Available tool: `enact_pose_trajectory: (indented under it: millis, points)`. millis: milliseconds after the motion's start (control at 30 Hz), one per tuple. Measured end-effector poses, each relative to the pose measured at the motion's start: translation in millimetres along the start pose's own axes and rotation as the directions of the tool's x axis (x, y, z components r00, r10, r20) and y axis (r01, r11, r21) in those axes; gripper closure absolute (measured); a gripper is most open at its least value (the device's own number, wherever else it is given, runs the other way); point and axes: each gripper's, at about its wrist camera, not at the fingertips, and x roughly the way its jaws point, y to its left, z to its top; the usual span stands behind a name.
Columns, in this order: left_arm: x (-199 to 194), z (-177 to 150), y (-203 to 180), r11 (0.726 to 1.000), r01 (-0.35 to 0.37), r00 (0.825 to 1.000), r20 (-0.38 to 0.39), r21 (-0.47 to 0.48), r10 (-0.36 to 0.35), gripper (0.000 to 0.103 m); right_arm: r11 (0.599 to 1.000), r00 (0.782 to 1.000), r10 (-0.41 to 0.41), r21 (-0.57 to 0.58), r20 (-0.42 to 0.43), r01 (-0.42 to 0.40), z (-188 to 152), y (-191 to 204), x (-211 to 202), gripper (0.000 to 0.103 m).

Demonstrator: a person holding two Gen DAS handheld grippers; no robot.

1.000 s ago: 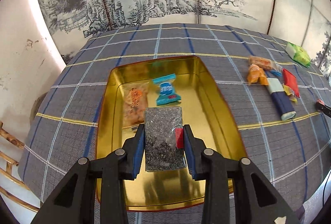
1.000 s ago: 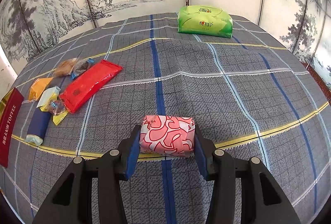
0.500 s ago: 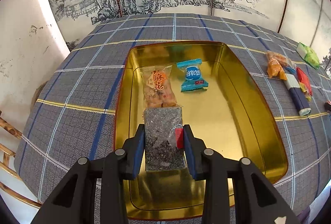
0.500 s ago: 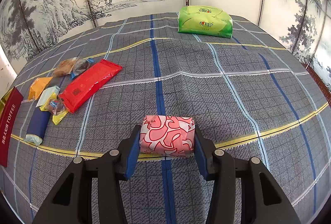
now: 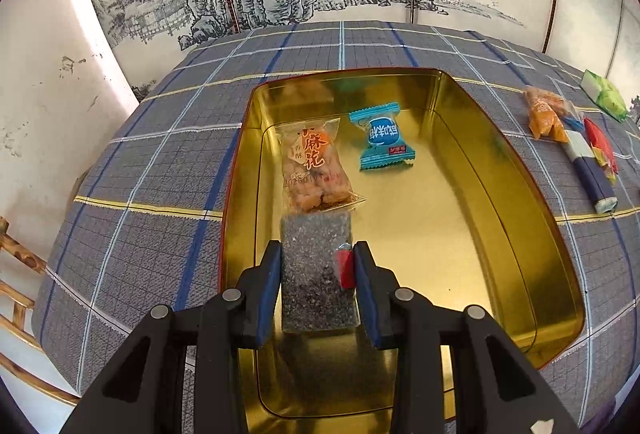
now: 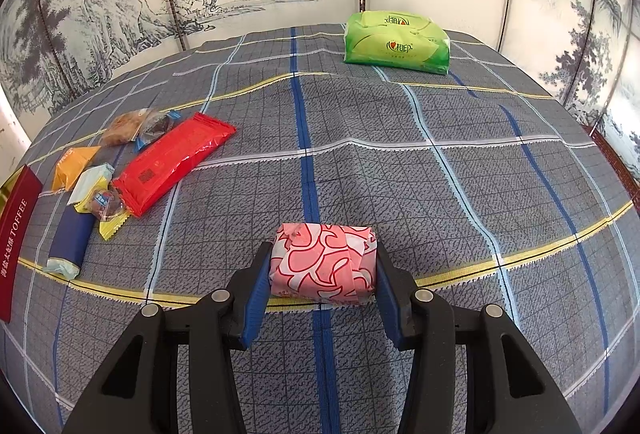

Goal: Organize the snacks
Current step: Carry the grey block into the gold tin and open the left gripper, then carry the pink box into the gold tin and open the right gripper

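A: Two grippers, each with something in it. The left gripper (image 5: 316, 276) has its jaws closed against the sides of a grey speckled pack (image 5: 316, 274), held over the near part of the gold tin (image 5: 500, 218).

B: What lies in the tin?

A: An orange twist pack (image 5: 314, 167) and a blue candy (image 5: 382, 139), side by side toward the far end. The far edge of the grey pack sits just at the near end of the twist pack.

B: And the right one?

A: The right gripper (image 6: 322, 268) has its jaws pressed on both ends of a pink roll (image 6: 322, 264), low over the checked cloth (image 6: 400, 153); I cannot tell whether the roll touches the cloth.

B: Where are the loose snacks?

A: To the left of the right gripper, bunched together: a red wrapper (image 6: 172, 161), a navy bar (image 6: 70, 238), an orange pack (image 6: 70, 165), a few small sweets between them. The tin's red side, printed TOFFEE, shows at the far left edge. A green tissue pack (image 6: 396, 43) lies well apart at the far side of the cloth.
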Motion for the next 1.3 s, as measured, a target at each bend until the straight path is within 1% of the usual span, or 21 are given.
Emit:
enact_pose_trajectory:
  millis: [167,300,367,500,567,633,767,933,1100,1200,1300]
  points:
    - [-12,0,-5,0.999,-0.016,0.997,0.069,0.033,0.014,0.069,1.000,1.000,-0.015,-0.014,-0.003,0.015,0,2,-1,0.055]
    - [-20,2,-7,0.999,-0.026,0.995,0.097,0.038,0.023,0.067,0.999,1.000,-0.030,-0.029,-0.006,0.030,0,4,0,0.054]
    - [-25,3,-8,0.999,-0.030,0.993,0.111,0.038,0.026,0.064,0.999,0.999,-0.033,-0.033,-0.006,0.033,0,5,0,0.054]
    - [-38,6,-10,0.998,-0.050,0.988,0.148,0.029,0.046,0.048,0.999,1.000,-0.026,-0.031,-0.005,0.026,-1,7,-2,0.054]
    - [-45,7,-10,0.998,-0.055,0.985,0.168,0.027,0.050,0.043,1.000,1.000,-0.016,-0.023,-0.005,0.016,-4,9,-5,0.055]
    - [-50,7,-9,0.998,-0.059,0.982,0.179,0.024,0.053,0.038,1.000,1.000,0.011,-0.005,-0.010,-0.011,-7,12,-9,0.055]
    - [-60,8,-9,0.998,-0.059,0.979,0.197,0.024,0.053,0.036,0.997,0.997,0.074,0.024,-0.021,-0.073,-13,24,-16,0.055]
    - [-66,8,-6,0.999,-0.050,0.977,0.209,0.014,0.046,0.034,0.988,0.988,0.153,0.015,-0.014,-0.153,-16,54,-32,0.055]
    - [-69,6,1,0.999,-0.037,0.978,0.206,-0.011,0.039,0.034,0.966,0.967,0.255,-0.033,-0.007,-0.255,-9,101,-54,0.055]
    - [-72,3,9,0.999,-0.022,0.978,0.205,-0.033,0.028,0.034,0.944,0.949,0.316,-0.096,-0.006,-0.316,-3,140,-69,0.055]
    - [-74,-1,15,0.999,-0.028,0.979,0.200,-0.046,0.036,0.034,0.911,0.926,0.378,-0.169,-0.024,-0.376,2,185,-81,0.055]
